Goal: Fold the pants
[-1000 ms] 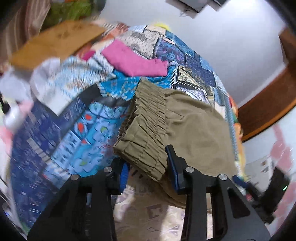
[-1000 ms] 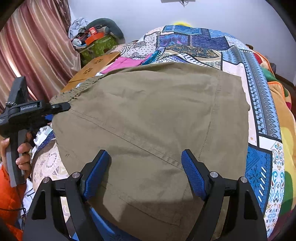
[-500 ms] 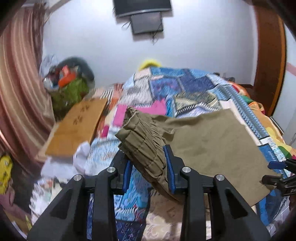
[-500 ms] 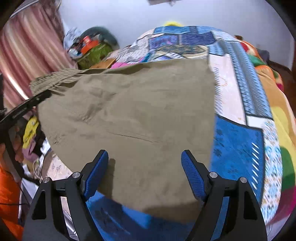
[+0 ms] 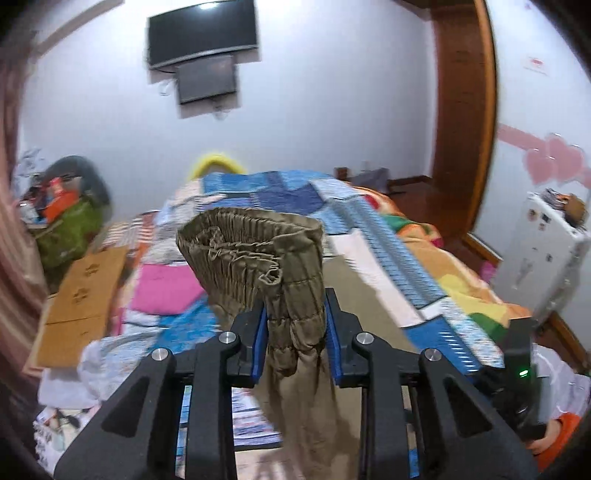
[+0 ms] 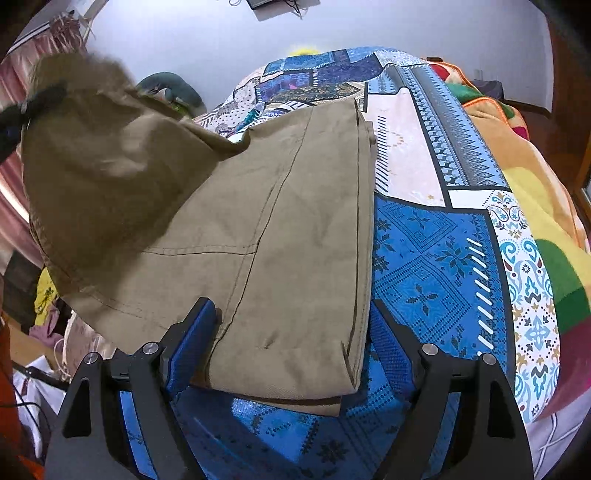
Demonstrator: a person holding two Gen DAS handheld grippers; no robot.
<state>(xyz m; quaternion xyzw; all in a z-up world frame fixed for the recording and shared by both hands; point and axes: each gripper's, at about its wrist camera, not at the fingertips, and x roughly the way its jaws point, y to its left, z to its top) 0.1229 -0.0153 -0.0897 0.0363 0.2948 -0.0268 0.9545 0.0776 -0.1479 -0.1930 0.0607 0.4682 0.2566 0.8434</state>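
The olive-brown pants (image 6: 280, 236) lie folded on the patchwork bedspread (image 6: 436, 243). My left gripper (image 5: 295, 332) is shut on their gathered elastic waistband (image 5: 255, 251) and holds it raised above the bed; the cloth hangs down from the jaws. In the right wrist view this lifted waist end (image 6: 96, 158) rises at the left. My right gripper (image 6: 291, 343) is open, its blue pads on either side of the near edge of the folded legs, resting at the bed surface.
A pink cloth (image 5: 166, 288) and a cardboard sheet (image 5: 81, 295) lie on the bed's left side. A cluttered green bag (image 5: 70, 221) stands at far left. A white cabinet (image 5: 546, 251) is at right. Wall screens (image 5: 203, 33) hang ahead.
My left gripper has lifted the waistband up off the bed and tilted upward. The pants slid left under the right gripper, exposing more bedspread on the right.
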